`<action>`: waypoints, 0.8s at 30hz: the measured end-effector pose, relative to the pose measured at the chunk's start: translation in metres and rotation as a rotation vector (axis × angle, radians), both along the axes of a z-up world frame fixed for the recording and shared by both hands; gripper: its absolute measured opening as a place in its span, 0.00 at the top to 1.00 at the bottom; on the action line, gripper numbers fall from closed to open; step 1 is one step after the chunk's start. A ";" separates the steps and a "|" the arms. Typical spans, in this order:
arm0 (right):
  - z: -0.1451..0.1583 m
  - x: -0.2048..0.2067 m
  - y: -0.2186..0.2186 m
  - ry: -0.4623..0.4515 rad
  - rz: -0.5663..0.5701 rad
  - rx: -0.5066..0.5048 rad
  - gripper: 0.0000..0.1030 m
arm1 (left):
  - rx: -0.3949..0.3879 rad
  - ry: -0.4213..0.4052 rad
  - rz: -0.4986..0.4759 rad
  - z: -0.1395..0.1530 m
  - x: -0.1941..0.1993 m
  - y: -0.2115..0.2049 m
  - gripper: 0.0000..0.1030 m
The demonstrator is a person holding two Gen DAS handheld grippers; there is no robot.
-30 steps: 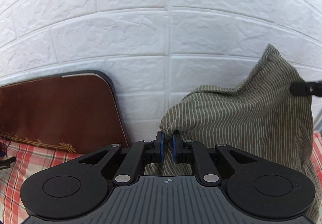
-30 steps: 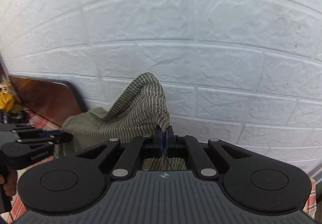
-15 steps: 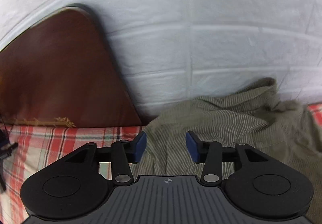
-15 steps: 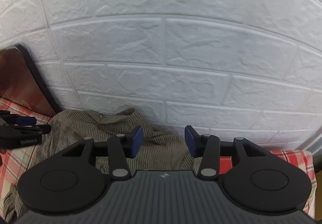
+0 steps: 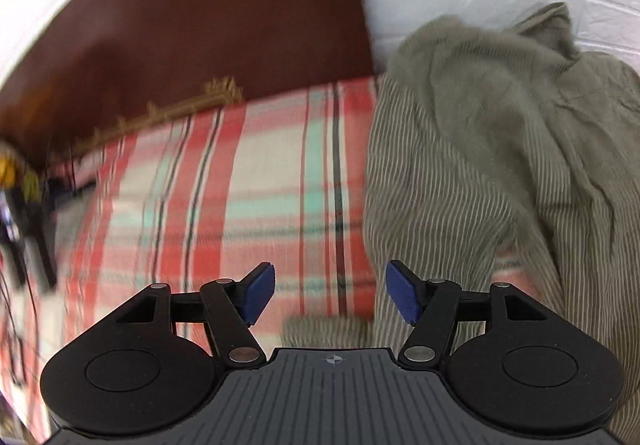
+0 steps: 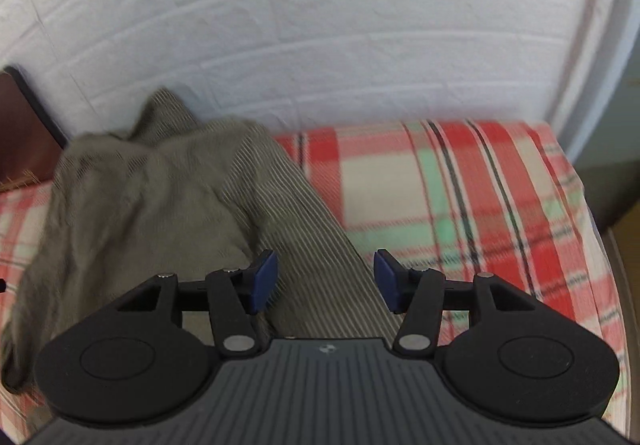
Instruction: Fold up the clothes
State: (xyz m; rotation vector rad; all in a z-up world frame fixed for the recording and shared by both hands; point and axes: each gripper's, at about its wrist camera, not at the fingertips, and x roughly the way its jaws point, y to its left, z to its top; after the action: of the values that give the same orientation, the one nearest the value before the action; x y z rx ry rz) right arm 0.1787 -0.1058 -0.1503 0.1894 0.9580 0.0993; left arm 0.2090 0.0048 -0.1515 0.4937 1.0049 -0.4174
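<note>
Now your left tongs [image 5: 330, 295] and right tongs [image 6: 325, 281] both gape empty; the rumpled striped garment [image 6: 168, 189] stretches near-to-far, nearest edge under your right tongs.

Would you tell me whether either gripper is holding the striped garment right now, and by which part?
Nothing is held. The left gripper and right gripper are both open, and the striped garment lies loose on the plaid bedcover.

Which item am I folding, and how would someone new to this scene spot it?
Find the bed with the red plaid sheet against the white brick wall. The shirt lies crumpled near the wall, beside the brown headboard. It is the only olive, finely striped cloth there; everything around it is plaid, white or brown.
</note>
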 end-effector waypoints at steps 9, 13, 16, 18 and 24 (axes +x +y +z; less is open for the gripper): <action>-0.015 -0.013 -0.003 0.058 0.031 -0.089 0.35 | 0.018 0.075 0.035 -0.020 -0.018 0.005 0.26; -0.028 -0.009 -0.007 0.082 0.028 -0.101 0.32 | 0.013 0.091 0.029 -0.023 -0.022 0.004 0.22; -0.041 -0.005 -0.008 0.126 0.049 -0.097 0.31 | 0.009 0.124 0.056 -0.031 -0.018 0.000 0.22; -0.046 -0.004 -0.007 0.140 0.043 -0.096 0.31 | -0.007 0.150 0.064 -0.035 -0.019 -0.002 0.22; -0.045 -0.007 -0.012 0.181 0.072 0.014 0.88 | 0.009 0.154 0.090 -0.048 -0.024 -0.006 0.78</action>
State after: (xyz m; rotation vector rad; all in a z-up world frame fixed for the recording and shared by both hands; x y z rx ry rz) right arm 0.1716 -0.1183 -0.1950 0.1793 1.1447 0.1570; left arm 0.1855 -0.0016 -0.1998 0.4272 1.1731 -0.3749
